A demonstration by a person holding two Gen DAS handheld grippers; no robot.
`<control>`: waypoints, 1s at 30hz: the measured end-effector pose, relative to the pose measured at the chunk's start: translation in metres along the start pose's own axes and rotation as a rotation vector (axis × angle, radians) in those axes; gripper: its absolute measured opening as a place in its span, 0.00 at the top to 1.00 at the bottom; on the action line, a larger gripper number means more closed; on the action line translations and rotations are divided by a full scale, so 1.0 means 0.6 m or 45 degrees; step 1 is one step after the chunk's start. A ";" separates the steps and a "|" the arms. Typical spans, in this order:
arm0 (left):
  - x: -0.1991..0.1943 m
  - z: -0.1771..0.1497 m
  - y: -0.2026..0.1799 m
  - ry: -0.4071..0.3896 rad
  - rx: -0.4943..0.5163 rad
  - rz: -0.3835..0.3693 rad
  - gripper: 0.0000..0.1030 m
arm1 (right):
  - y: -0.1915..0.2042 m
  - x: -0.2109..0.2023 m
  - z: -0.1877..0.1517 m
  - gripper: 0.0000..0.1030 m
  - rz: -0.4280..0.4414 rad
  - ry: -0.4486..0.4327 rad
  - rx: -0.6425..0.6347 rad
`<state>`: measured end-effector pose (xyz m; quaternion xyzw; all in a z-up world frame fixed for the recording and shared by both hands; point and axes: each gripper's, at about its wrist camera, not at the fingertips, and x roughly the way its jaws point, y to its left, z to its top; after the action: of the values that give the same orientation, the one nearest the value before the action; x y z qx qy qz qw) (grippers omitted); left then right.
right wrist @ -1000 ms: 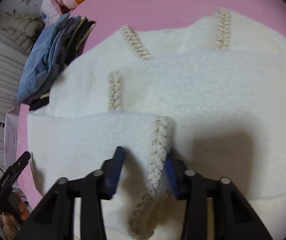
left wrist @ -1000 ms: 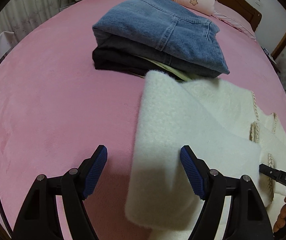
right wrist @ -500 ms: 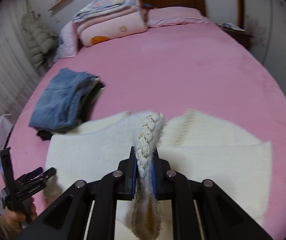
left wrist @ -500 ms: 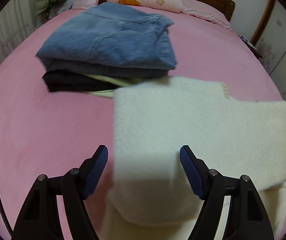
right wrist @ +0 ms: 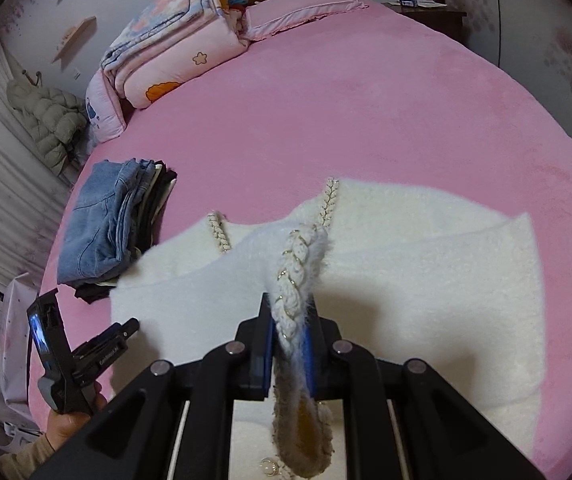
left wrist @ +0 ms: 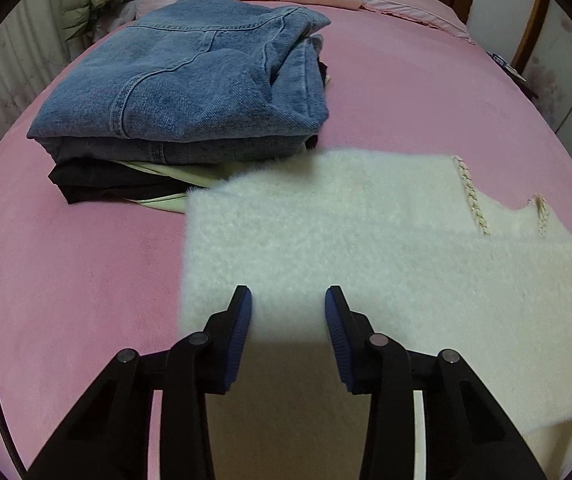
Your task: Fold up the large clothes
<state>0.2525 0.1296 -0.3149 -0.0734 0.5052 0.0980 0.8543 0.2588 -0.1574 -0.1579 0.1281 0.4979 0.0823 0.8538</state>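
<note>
A fluffy white cardigan [left wrist: 366, 240] with braided trim lies on the pink bed [left wrist: 65, 280]. It also shows in the right wrist view [right wrist: 426, 280]. My left gripper [left wrist: 288, 312] is partly open, its blue pads on either side of the cardigan's lifted near-left edge. I cannot tell whether the pads touch the fabric. My right gripper [right wrist: 289, 344] is shut on the braided trim [right wrist: 298, 272] and holds that edge raised above the bed. The left gripper also shows at the left in the right wrist view [right wrist: 97, 352].
A stack of folded clothes with blue jeans [left wrist: 189, 80] on top sits just beyond the cardigan's far-left corner. Folded quilts and pillows [right wrist: 173, 48] lie at the headboard. A puffy jacket [right wrist: 45, 120] hangs by the wall on the left.
My right gripper closed on the braided trim and lifted it off the bed. My left gripper moved in over the cardigan's left edge and its jaws narrowed around it.
</note>
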 end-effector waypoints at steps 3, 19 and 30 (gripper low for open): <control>0.017 0.002 -0.004 0.016 0.014 0.036 0.65 | -0.018 0.042 0.006 0.85 -0.045 0.036 -0.038; -0.080 -0.110 0.061 0.112 -0.095 -0.039 0.47 | -0.148 0.076 -0.095 0.63 -0.023 0.319 0.236; -0.063 -0.183 0.075 0.164 -0.059 0.038 0.47 | -0.135 0.112 -0.092 0.62 -0.010 0.269 0.319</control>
<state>0.1308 0.1448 -0.3355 -0.0917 0.5577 0.1175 0.8165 0.2444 -0.2090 -0.2640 0.2220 0.5917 0.0292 0.7744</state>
